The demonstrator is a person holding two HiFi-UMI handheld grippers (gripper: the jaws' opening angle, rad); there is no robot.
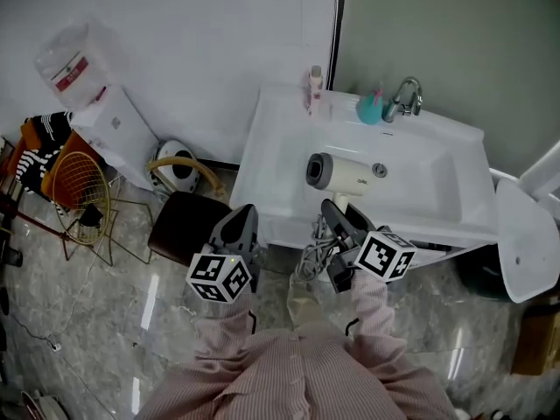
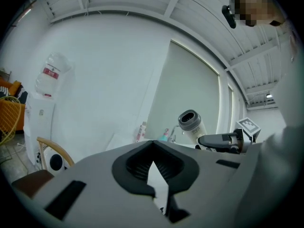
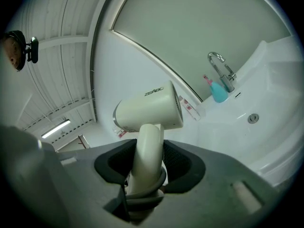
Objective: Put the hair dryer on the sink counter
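A cream hair dryer [image 1: 346,173] with a grey nozzle hangs over the front of the white sink [image 1: 437,221]. My right gripper [image 1: 337,213] is shut on its handle. In the right gripper view the handle [image 3: 148,146] stands between the black pads, the body [image 3: 152,110] above them, and the grey cord [image 3: 142,194] is wound round the handle's base. In the head view the coiled cord [image 1: 313,254] hangs below the sink's front edge. My left gripper [image 1: 238,226] is shut and holds nothing, left of the dryer and in front of the sink. Its tips [image 2: 153,148] meet.
On the sink's back ledge stand a chrome faucet [image 1: 404,99], a teal item [image 1: 371,108] and a small bottle [image 1: 315,90]. A brown stool [image 1: 184,226], a wire chair [image 1: 79,191] and a water dispenser [image 1: 114,129] are at the left. A white lid [image 1: 525,243] is at the right.
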